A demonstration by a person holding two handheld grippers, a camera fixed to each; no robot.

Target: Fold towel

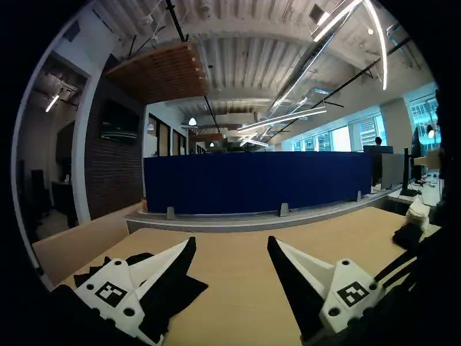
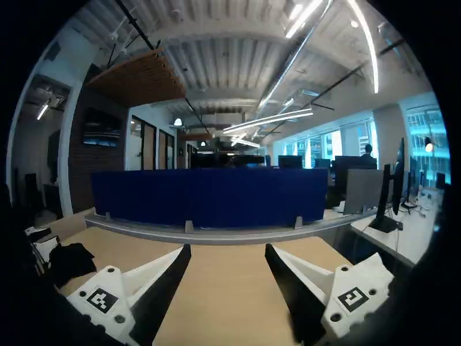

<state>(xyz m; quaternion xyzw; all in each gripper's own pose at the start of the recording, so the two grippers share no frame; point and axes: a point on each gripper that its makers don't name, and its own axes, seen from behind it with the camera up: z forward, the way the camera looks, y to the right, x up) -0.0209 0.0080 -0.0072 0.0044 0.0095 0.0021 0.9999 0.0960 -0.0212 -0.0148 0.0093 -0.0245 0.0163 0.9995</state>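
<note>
A black towel (image 1: 173, 288) lies crumpled on the wooden table (image 1: 242, 288) in the left gripper view, partly under the left finger. My left gripper (image 1: 230, 251) is open just above the table, and nothing sits between its fingertips. Another dark cloth (image 1: 408, 235) lies at the right edge, with a white object (image 1: 417, 212) behind it. In the right gripper view, my right gripper (image 2: 227, 256) is open over bare table (image 2: 230, 300). A black cloth (image 2: 69, 260) lies off to its left, apart from the fingers.
A blue divider panel (image 1: 253, 181) on a grey rail closes off the table's far edge; the same divider panel (image 2: 213, 199) shows in the right gripper view. Desks with monitors (image 2: 392, 190) stand to the right. A brick wall (image 1: 112, 173) is at far left.
</note>
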